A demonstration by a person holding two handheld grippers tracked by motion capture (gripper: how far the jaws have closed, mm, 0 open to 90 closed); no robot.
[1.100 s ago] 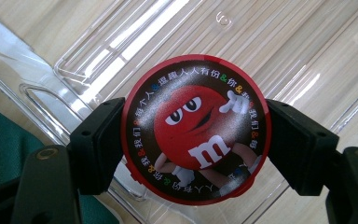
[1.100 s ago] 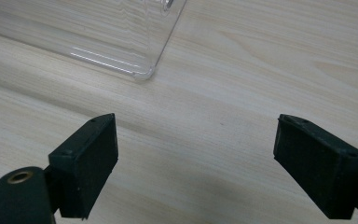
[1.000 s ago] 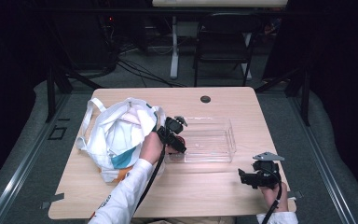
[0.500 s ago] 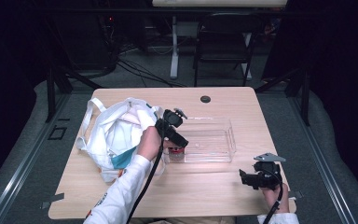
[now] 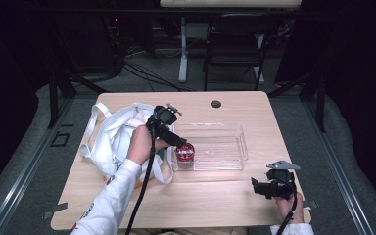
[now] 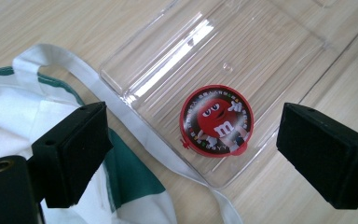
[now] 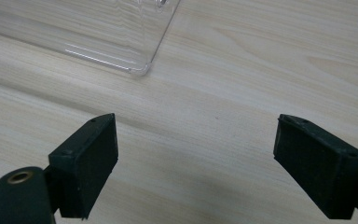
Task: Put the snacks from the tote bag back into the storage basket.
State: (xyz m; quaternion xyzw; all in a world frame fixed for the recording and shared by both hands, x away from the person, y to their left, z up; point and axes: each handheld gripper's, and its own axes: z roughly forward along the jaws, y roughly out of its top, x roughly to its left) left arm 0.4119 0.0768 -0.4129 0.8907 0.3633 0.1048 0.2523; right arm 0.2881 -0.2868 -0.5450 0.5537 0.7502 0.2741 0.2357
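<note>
While the left gripper (image 5: 180,143) hangs above the near left corner of the clear rectangular plastic tray (image 5: 235,147), its black jaws have just been opening and now stand wide apart with nothing between the pads. In the left gripper view the round red candy tin with a cartoon face on its lid (image 6: 215,120) stands free inside the tray (image 6: 177,51), tucked into one corner, well below the jaws and touching neither pad. From the high view the tin (image 5: 184,152) sits at the tray's left end, close to the wall nearest the person.

The tray lies around the middle of the light wooden desk (image 5: 225,205), its long side running parallel to the desk's near edge. A white cloth tote bag with green print (image 5: 112,137) lies crumpled by the desk's left edge, and one of its white straps (image 6: 135,126) runs under the tray's corner. The left hand (image 5: 139,144) holding the gripper is over the bag.

The right gripper (image 5: 260,186) rests low near the desk's near right corner, well apart from the tray. Its jaws are spread wide and empty, with bare wood (image 7: 223,126) between them and a corner of the tray (image 7: 140,70) farther ahead.
</note>
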